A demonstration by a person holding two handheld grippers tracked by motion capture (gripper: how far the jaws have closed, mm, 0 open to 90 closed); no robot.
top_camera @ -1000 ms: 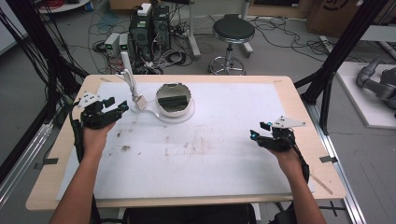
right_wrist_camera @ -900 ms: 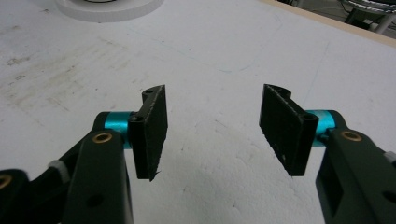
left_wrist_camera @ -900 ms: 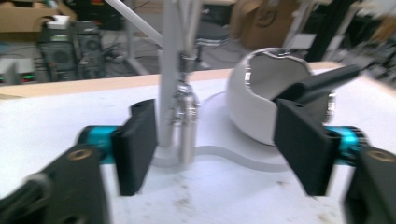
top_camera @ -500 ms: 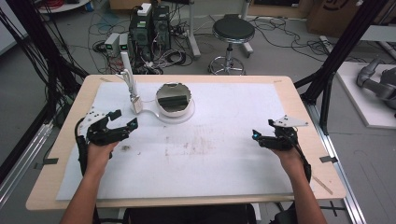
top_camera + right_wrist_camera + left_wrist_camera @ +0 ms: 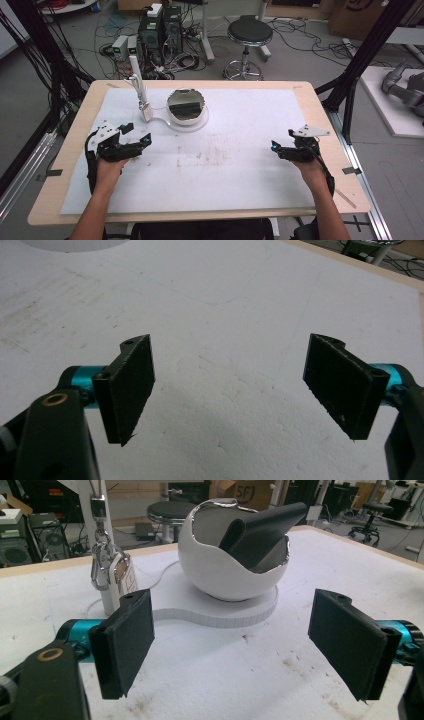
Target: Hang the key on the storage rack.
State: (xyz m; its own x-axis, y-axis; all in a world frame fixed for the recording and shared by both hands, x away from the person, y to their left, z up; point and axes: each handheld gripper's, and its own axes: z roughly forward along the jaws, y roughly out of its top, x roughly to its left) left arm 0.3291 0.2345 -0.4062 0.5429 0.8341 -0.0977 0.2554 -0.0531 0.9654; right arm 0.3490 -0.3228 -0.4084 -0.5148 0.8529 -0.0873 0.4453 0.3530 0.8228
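Both my claws, left [image 5: 142,141] and right [image 5: 276,148], just opened, empty; round white egg-shaped holder [image 5: 235,555] ahead of left, nothing between; stained white worktop [image 5: 240,165].

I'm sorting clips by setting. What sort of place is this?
Most likely a robotics lab: computer towers and tangled cables on the floor, a robot arm lying at right, black frame struts around the table.

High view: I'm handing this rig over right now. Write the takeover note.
Left gripper: open, nothing between the jaws, pointed at the white bowl.
Right gripper: open, empty, over bare white mat at the right side.
Bowl sits on its white base at the far middle of the mat, a black piece leaning inside. A padlock hangs on the post beside it.
Done: nothing visibly handled.
Left: likely the reach for the bowl or padlock.
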